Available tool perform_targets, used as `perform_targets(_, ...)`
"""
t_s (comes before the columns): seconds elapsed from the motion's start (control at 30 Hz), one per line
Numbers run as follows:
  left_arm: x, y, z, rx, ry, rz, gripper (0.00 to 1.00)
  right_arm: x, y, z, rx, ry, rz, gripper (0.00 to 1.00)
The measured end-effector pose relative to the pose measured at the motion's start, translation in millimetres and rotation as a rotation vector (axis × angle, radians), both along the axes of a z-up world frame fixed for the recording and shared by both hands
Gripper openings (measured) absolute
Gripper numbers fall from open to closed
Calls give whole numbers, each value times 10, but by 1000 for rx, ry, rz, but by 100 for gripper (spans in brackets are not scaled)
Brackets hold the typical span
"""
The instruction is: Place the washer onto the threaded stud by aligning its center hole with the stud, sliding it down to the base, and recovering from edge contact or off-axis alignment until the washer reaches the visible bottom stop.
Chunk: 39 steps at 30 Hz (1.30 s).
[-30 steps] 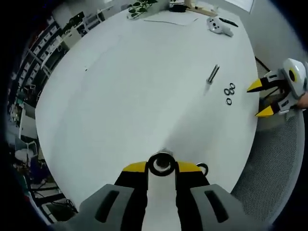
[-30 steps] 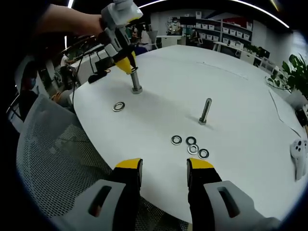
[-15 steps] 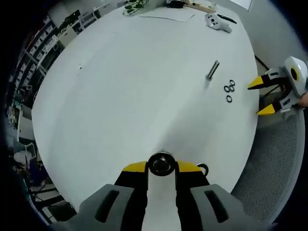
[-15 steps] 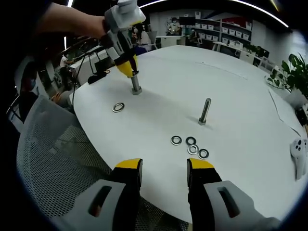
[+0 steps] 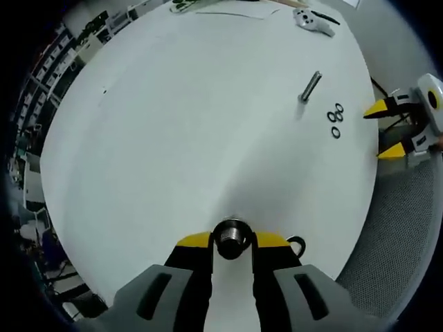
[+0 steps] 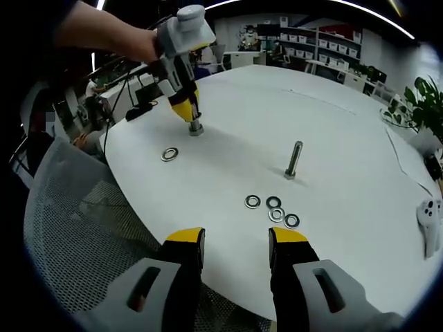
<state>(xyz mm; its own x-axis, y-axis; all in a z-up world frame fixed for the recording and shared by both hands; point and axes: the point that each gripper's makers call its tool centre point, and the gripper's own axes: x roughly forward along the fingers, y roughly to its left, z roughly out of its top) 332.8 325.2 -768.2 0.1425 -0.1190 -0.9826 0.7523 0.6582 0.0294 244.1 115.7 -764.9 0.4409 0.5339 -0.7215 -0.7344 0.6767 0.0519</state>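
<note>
Left gripper [image 5: 232,239] is seen from above in the left gripper view, its yellow-tipped fingers [image 5: 195,241] closed around the stud [image 5: 232,237], which is viewed end-on between them. In the right gripper view the same gripper [image 6: 188,117] is held by a hand [image 6: 142,45] and points down onto the stud [image 6: 196,127], standing upright on the white round worktop [image 6: 332,145] near its edge. Whether a washer is carried on the stud under the fingers cannot be told.

A single washer [image 6: 169,153] lies flat on the worktop just beside the stud, apart from it; in the left gripper view it shows partly as a dark ring [image 5: 293,243] beside the right finger.

A second bolt [image 6: 294,160] stands upright further in on the worktop, well apart from the first. Four washers [image 6: 273,210] are grouped near it, toward the right gripper.

Right gripper [image 6: 235,243] is held off the worktop edge, its fingers [image 6: 185,242] spread apart and holding nothing. It is seen also in the left gripper view [image 5: 390,128].

A mesh chair back [image 6: 76,228] is beside the worktop. A white controller [image 6: 430,220] lies at the far edge, with a plant [image 6: 426,104] behind it.
</note>
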Motion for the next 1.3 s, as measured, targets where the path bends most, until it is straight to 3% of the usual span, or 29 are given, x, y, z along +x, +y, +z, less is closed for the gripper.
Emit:
perform_targets(0.57,-13,21,-200,21,28,2,19,6,0,-11,-5,-2,-1,39)
perform_targets(1.3,-11,90,-139,-56,-8,141,28,4,-1,-26,-13,-1,3,39)
